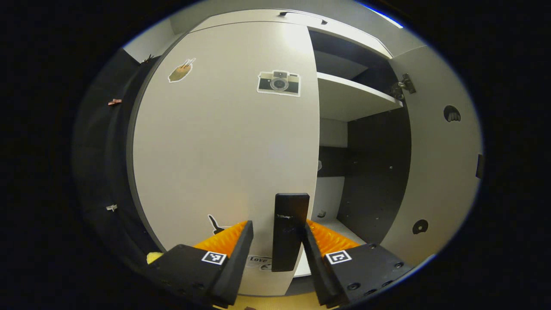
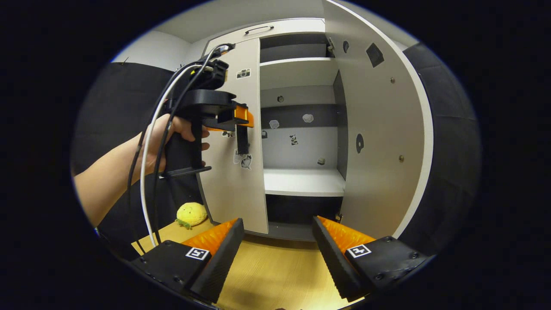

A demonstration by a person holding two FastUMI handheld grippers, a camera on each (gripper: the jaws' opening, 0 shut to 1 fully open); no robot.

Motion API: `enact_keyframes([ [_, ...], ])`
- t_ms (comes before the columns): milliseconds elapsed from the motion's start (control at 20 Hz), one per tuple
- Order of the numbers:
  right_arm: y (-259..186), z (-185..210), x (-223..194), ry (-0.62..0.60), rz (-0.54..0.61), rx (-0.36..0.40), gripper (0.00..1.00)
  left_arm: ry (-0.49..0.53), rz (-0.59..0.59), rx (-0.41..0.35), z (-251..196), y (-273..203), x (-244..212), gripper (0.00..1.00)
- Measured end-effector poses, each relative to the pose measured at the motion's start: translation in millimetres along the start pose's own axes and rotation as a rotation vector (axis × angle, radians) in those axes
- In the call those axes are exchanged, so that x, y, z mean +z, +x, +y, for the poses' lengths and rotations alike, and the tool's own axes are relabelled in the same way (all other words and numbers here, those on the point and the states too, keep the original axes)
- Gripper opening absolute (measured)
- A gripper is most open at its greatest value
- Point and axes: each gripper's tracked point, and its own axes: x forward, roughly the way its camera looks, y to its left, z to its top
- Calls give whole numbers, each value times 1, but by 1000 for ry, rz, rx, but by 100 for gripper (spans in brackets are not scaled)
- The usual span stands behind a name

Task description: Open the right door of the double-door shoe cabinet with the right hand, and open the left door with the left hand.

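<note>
The white shoe cabinet's left door (image 1: 224, 142) faces me in the left gripper view and looks closed or nearly so. Its black vertical handle (image 1: 292, 215) stands between the fingers of my left gripper (image 1: 277, 226), which is open around it; the right finger is close to the handle and a gap shows on the left side. The right door (image 1: 439, 172) is swung wide open. In the right gripper view a hand holds the left gripper (image 2: 241, 129) at the left door (image 2: 234, 181), and the right door (image 2: 383, 142) stands open. My right gripper (image 2: 277, 221) is open and holds nothing, back from the cabinet.
Inside the open half are white shelves (image 2: 303, 181) and a dark back wall. A yellow plush toy (image 2: 191, 214) lies on the wooden floor (image 2: 275, 267) left of the cabinet. Black cloth walls flank both sides.
</note>
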Motion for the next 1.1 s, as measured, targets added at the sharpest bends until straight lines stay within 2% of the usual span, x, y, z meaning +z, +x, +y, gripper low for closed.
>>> enact_keyframes([
  [50, 1, 0, -2, -6, 3, 6, 100, -8, -8, 1, -1, -1, 1, 62],
  [100, 2, 0, -2, -6, 5, 11, 100, -11, -7, -6, -3, 1, 0, 60],
  [200, 4, -1, -3, 7, 10, 17, 100, -15, -10, -31, -10, 0, 1, 51],
  [250, 4, -2, -4, 12, 14, 19, 100, -2, -6, -27, -10, 1, 0, 35],
  [450, 3, -3, -7, 18, 25, 15, 100, 6, -3, -14, -9, 0, -3, 30],
  [650, 1, -4, -8, 18, 33, 7, 100, -8, 0, -26, -9, -6, -2, 16],
  [1100, -9, -9, -6, 29, 34, -75, 100, -62, -12, -99, 5, -76, -6, 15],
])
